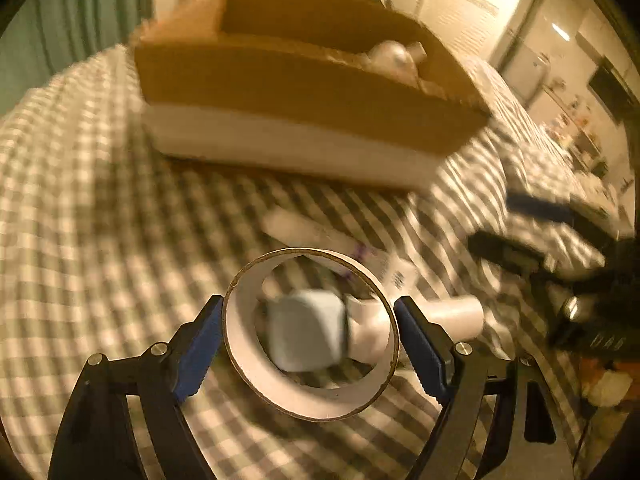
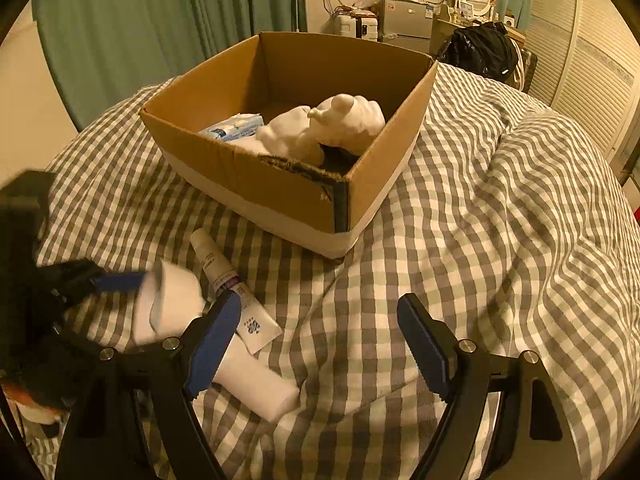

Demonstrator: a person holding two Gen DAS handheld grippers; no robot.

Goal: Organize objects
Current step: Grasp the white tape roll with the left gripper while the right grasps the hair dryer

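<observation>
1. Left wrist view is showing the left gripper (image 1: pixel 310 300) with a cardboard roll (image 1: pixel 256 364) sitting between its blue pads. Both pads are lying against the outer wall of the roll. The roll is looking sharp while the background is blurring, so the gripper is most probably clamping it.
2. The long axis of the roll is running along the line in which the gripper is pointing. Its open end is facing the camera, and the bedcover is showing through the hole.
3. The cardboard box (image 1: pixel 300 92) is lying ahead of this gripper and higher in the picture. The near wall of the box is standing between the roll and the inside.
4. A cream tube (image 1: pixel 320 236) is lying on the checked bedcover (image 1: pixel 100 208), between the roll and the box.
5. In the right wrist view the right gripper (image 2: pixel 318 298) is hanging with its jaws apart and nothing between them. Only the bedcover is lying under the gap.
6. The tube and a white bottle (image 2: pixel 256 380) are lying just beside the left finger of the right gripper, so this hand is the nearer one to them. The bottle's long axis is running diagonally, from under that finger toward the lower middle of the picture.
7. Judging from this, the left hand is needing to carry the roll up and forward, over the near wall of the box, before letting go. White soft things and a blue packet are already filling part of the box floor.
</observation>
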